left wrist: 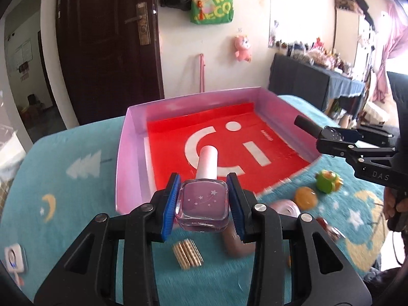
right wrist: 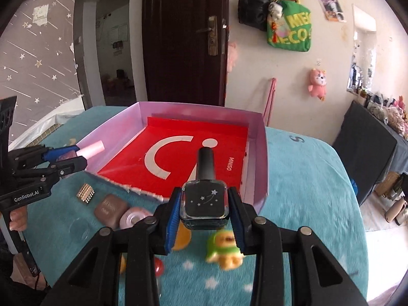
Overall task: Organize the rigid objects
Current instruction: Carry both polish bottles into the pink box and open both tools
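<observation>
Still empty inside: pink box [left wrist: 130,137]. Up in the air, squeezed tight in left gripper [left wrist: 202,204]: pink bottle [left wrist: 202,204]. Same in right gripper [right wrist: 204,207]: dark bottle [right wrist: 204,204]. Left on tabletop [right wrist: 306,191]: small toys [right wrist: 225,248].

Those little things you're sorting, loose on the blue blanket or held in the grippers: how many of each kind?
Nail polish bottles: 2, pink bottle in the left gripper, dark bottle in the right gripper
Green toy figure: 1
Orange round piece: 1
Brown block: 1
Pale pink round case: 1
Gold studded piece: 1
Small red item: 1
Total: 8
</observation>
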Demonstrator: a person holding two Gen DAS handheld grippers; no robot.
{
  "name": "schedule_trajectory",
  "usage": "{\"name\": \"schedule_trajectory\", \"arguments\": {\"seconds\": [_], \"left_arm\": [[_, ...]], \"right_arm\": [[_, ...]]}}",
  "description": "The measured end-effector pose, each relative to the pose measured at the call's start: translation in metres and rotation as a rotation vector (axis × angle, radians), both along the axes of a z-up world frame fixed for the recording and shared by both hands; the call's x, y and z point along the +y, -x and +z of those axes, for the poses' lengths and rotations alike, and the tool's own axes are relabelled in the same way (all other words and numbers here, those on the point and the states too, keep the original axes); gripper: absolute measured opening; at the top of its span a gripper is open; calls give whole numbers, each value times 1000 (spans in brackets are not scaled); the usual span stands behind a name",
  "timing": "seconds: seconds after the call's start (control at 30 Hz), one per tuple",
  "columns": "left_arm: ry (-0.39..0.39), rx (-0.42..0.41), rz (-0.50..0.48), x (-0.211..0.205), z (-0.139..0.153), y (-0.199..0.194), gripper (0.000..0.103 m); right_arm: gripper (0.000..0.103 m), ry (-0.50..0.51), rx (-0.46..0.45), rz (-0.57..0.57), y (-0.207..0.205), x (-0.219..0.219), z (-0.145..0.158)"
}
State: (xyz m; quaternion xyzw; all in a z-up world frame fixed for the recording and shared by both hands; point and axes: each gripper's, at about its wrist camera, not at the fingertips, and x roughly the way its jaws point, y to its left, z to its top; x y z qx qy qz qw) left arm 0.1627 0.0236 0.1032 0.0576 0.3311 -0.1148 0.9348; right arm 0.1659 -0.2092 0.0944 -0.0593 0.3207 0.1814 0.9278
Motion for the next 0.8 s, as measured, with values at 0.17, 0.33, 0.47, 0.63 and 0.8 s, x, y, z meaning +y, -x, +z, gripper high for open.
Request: {"name": "schedule_trajectory", "arguments": {"seconds": [0.17,0.33,0.47,0.63,0.8], "left_arm": [[-68,64,-17,-12,-6,-33,35],[-115,136,-9,-16,-18,-55,35],[-160,185,-14,-20,-29,-66,35],[-188,236,-16,-21,-42,-74,35],[-197,265,-8,-16,-50,-78,35]], "right_arm": [[38,100,40,29,-36,15,-2],[38,183,124,50,-66,25,-15],[38,222,203,69,-81,29,-28],[38,261,280,79,-93,33,-39],[38,314,310,87,-98,38,-42]]}}
